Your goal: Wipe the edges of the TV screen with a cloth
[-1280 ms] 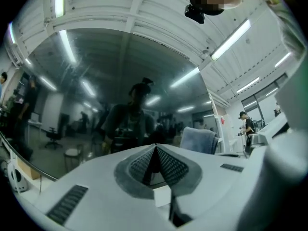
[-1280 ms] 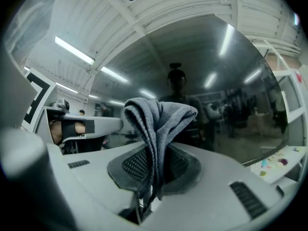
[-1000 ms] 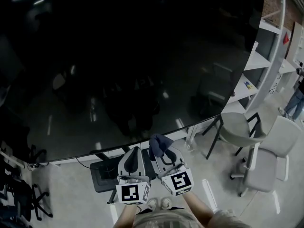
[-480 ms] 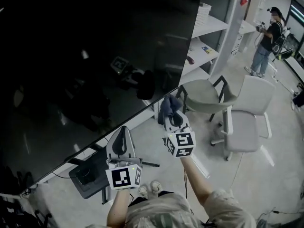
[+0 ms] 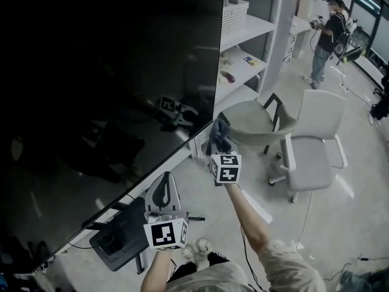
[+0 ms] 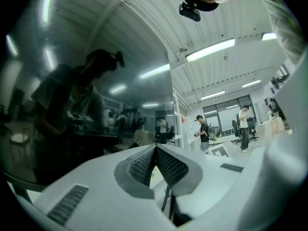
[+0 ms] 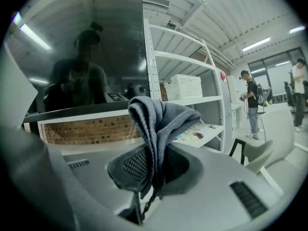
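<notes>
Your right gripper (image 5: 217, 148) is clamped on the cloth (image 5: 217, 131), which is near the TV's (image 5: 91, 72) lower right corner. Press the bunched fold flat against the right edge and run it along steadily. Your left gripper (image 5: 163, 184) is closed and empty, below the bottom edge.

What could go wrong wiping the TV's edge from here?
1. The cloth sticks out loosely from the right gripper; dragging may pull it free.
2. The jaws' outer sides are bare, so hard plastic might scrape the TV.
3. The chair stands close by the corner; an elbow may hit it.
</notes>
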`<state>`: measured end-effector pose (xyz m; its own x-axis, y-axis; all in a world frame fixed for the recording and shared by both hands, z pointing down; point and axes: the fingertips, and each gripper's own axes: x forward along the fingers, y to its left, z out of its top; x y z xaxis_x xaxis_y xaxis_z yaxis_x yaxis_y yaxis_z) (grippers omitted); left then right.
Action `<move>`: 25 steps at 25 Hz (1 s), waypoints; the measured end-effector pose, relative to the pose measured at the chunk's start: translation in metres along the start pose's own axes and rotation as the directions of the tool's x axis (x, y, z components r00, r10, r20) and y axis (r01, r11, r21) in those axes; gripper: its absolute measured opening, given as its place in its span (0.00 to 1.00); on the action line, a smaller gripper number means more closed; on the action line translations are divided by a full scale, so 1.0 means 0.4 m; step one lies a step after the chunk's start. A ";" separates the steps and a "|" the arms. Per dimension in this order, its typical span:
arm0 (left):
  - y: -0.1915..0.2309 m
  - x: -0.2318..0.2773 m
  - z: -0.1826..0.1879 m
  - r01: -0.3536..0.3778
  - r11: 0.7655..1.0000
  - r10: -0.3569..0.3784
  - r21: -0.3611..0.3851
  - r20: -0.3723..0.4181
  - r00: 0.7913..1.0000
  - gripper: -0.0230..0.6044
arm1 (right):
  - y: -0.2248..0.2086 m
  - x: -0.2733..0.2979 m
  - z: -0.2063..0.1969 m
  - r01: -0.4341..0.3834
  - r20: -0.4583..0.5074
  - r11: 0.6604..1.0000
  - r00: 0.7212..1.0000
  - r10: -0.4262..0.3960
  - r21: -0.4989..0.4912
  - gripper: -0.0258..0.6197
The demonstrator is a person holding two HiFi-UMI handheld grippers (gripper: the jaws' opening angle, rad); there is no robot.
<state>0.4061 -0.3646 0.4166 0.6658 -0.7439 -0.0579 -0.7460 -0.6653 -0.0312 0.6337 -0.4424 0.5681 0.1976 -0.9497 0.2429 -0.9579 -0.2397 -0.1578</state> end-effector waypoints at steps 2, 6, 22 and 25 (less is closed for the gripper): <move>0.006 -0.003 -0.015 -0.001 1.000 0.001 0.005 -0.017 1.000 0.06 | 0.018 0.019 0.007 -0.029 0.010 0.999 1.000 0.029 -0.026 0.12; 0.030 -0.004 -0.048 -0.018 1.000 0.018 0.005 -0.047 0.999 0.06 | 0.063 0.044 0.040 -0.079 0.043 0.988 0.995 0.085 -0.132 0.12; 0.089 -0.028 -0.079 -0.083 0.996 0.082 -0.019 -0.061 0.995 0.06 | 0.147 0.029 0.081 -0.093 0.089 0.932 0.987 0.132 -0.350 0.12; 0.094 -0.038 -0.083 -0.102 0.994 0.100 -0.026 -0.058 0.993 0.06 | 0.160 0.023 0.074 -0.106 0.083 0.921 0.986 0.147 -0.375 0.12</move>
<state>0.3686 -0.3804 0.4494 0.5876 -0.8091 -0.0032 -0.8091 -0.5876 0.0005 0.5804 -0.4724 0.5319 0.0711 -0.9881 0.1366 -0.9813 -0.0447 0.1873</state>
